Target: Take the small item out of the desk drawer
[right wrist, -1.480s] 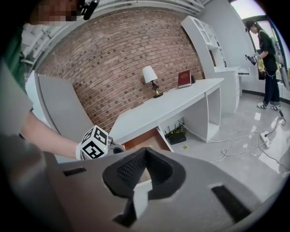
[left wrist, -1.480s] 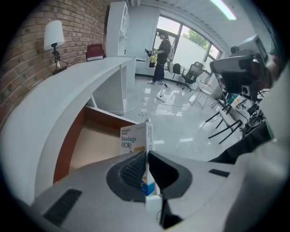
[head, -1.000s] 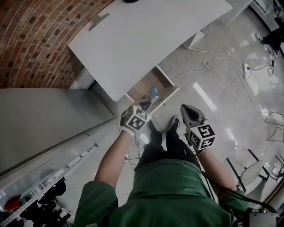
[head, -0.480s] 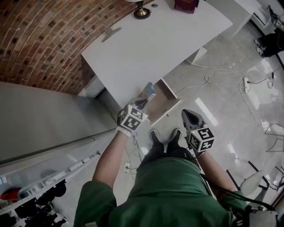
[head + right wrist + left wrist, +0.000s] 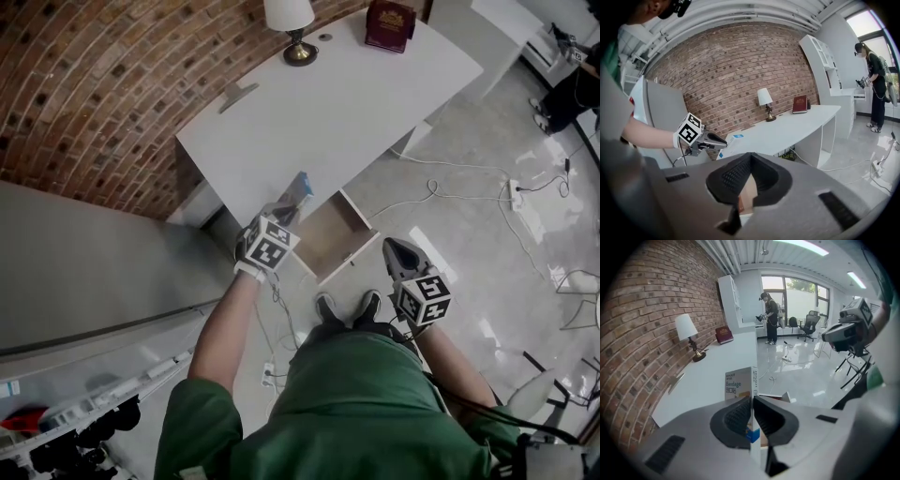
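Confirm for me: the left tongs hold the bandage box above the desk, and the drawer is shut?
Not quite. The drawer stands open, as the head view shows. The rest holds: the left tongs hold the bandage box above the desk.

I count one white desk (image 5: 356, 103) carrying one lamp (image 5: 291, 19), one red book (image 5: 391, 23) and one flat grey piece (image 5: 239, 94) along its wall-side edge, one open drawer (image 5: 330, 234) at its near edge, one bandage box (image 5: 300, 185), and two grippers, the left gripper (image 5: 284, 211) and the right gripper (image 5: 392, 247).

White-and-blue bandage box (image 5: 739, 384) upright, clear of the open drawer (image 5: 328, 234).
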Demonstrator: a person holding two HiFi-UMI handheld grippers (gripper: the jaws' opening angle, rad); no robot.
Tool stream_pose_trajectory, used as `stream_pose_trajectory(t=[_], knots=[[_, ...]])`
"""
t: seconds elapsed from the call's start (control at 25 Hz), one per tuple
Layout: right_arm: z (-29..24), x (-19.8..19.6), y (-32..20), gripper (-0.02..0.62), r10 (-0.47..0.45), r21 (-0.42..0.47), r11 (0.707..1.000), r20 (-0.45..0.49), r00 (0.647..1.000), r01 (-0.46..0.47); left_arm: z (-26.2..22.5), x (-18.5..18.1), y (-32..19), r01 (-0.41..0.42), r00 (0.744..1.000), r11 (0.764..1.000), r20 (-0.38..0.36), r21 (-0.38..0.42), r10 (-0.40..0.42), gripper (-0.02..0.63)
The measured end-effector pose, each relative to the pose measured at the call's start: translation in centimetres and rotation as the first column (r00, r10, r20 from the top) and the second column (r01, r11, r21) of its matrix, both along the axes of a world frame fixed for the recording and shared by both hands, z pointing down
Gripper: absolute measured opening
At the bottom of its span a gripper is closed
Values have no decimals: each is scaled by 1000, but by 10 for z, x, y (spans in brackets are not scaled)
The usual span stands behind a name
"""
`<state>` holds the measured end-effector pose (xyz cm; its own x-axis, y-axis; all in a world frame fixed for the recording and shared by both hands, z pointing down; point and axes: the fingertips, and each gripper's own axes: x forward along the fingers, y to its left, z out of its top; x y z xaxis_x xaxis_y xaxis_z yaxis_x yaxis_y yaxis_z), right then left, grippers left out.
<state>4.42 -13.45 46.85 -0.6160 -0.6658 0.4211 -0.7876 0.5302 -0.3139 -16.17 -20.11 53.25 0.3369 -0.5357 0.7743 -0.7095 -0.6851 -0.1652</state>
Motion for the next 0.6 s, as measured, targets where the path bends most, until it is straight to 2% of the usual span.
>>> stream_pose_trajectory(t=[0.6], knots=[[6,-3,-11,3,14,-24,1000,-33,999,-15,21,-24,-46,-28,997,999,77,-16,29,25]])
